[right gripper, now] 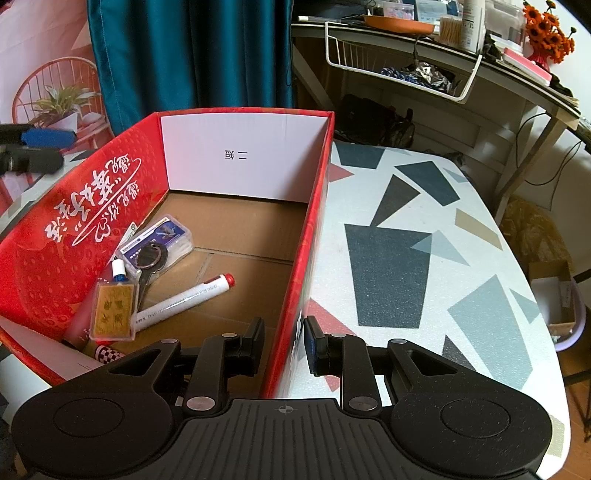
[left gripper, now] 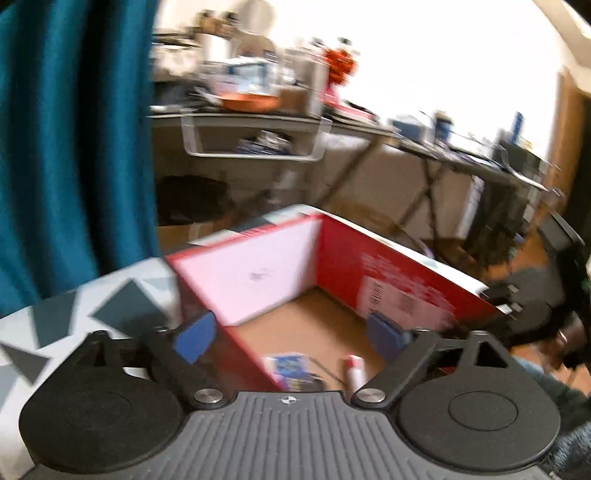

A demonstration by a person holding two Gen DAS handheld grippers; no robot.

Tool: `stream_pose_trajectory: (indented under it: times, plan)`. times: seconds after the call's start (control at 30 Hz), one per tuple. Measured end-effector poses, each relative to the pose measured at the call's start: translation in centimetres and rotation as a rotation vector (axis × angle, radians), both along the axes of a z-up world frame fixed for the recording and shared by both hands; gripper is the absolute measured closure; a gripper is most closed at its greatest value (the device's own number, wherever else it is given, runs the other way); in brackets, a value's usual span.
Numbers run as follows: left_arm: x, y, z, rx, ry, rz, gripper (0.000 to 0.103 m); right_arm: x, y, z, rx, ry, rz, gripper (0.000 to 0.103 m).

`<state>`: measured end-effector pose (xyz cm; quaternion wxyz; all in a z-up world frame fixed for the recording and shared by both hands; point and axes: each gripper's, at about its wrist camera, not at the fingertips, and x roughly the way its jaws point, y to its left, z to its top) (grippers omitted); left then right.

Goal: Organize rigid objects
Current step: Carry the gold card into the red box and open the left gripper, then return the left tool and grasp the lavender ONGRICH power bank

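Note:
A red cardboard box (right gripper: pixel 317 192) stands on the patterned table (right gripper: pixel 424 236). Inside lie a white marker with a red cap (right gripper: pixel 184 299), a clear plastic case (right gripper: pixel 159 236), a dark key on a ring (right gripper: pixel 149 262), a gold card in a clear case (right gripper: pixel 112 312) and a small tube. My right gripper (right gripper: pixel 283 345) straddles the box's right wall, one finger inside and one outside, apparently clamped on it. My left gripper (left gripper: pixel 291 336) is open and empty over the box's near left wall (left gripper: pixel 251 354); its view is blurred. It also shows in the right wrist view (right gripper: pixel 37 147) at far left.
A teal curtain (right gripper: pixel 188 55) hangs behind the box. A cluttered desk (right gripper: pixel 517 77) with a white wire basket (right gripper: pixel 402 70) and orange flowers (right gripper: pixel 550 33) stands at the back right. The table's right edge drops to the floor, where a small box (right gripper: pixel 554 295) sits.

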<state>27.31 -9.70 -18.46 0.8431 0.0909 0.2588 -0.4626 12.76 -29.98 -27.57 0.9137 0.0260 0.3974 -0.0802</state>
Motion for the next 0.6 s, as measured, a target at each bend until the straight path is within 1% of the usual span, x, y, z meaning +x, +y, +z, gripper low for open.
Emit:
stream_pose_trajectory:
  times: [0.13, 0.23, 0.3, 0.33, 0.43, 0.5, 0.6]
  plan:
    - [3.2, 2.9, -0.5, 0.002, 0.058, 0.196, 0.000, 0.0, 0.0, 0.0, 0.000, -0.001, 0.000, 0.080]
    - [5.0, 4.9, -1.6, 0.040, 0.064, 0.326, 0.000, 0.0, 0.0, 0.0, 0.000, 0.000, 0.000, 0.080]
    - [6.2, 6.0, -2.6, 0.079, 0.068, 0.409, 0.000, 0.0, 0.0, 0.0, -0.001, 0.001, 0.000, 0.080]
    - [6.7, 6.5, -3.0, 0.091, 0.073, 0.438, 0.000, 0.0, 0.0, 0.0, -0.001, 0.002, 0.000, 0.080]
    - [8.2, 7.9, -4.3, 0.107, 0.095, 0.486, 0.000, 0.0, 0.0, -0.1, 0.000, 0.002, 0.001, 0.080]
    - [9.0, 8.5, -5.1, 0.104, 0.110, 0.484, 0.000, 0.0, 0.0, -0.1, 0.000, 0.002, 0.001, 0.080]
    - [9.9, 8.7, -6.7, 0.148, 0.110, 0.509, 0.000, 0.0, 0.0, -0.1, 0.000, 0.007, 0.002, 0.080]
